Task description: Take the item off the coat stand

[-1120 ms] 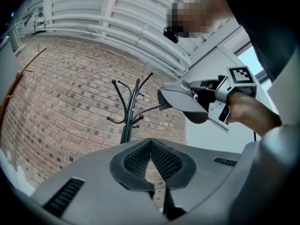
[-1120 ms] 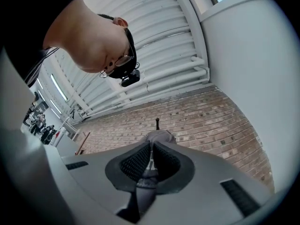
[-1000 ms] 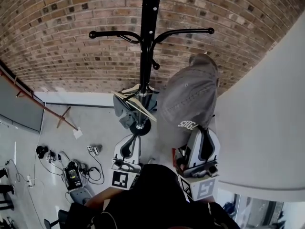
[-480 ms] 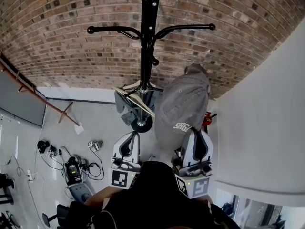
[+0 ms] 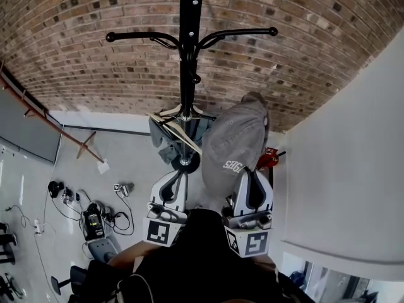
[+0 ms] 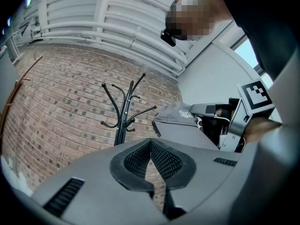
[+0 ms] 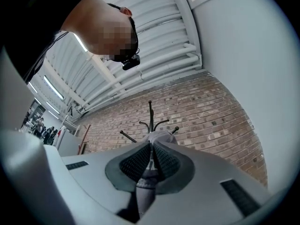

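Right tongs (image 7: 151,159) pinch the grey cap (image 5: 235,137); left tongs (image 6: 150,144) closed, empty.

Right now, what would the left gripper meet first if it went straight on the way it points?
Probably the brick wall: the left gripper aims between the coat stand and the cap, though depth is unclear.

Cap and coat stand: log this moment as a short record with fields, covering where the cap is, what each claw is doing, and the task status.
Item: grey cap with white lettering
Cap location: clear of the coat stand, to its right in the head view
Right claw: shut on the cap's fabric
Left claw: shut, nothing in it
Stand hooks: those in view are bare
Backdrop: brick wall
Task status: cap is off the stand, not set down
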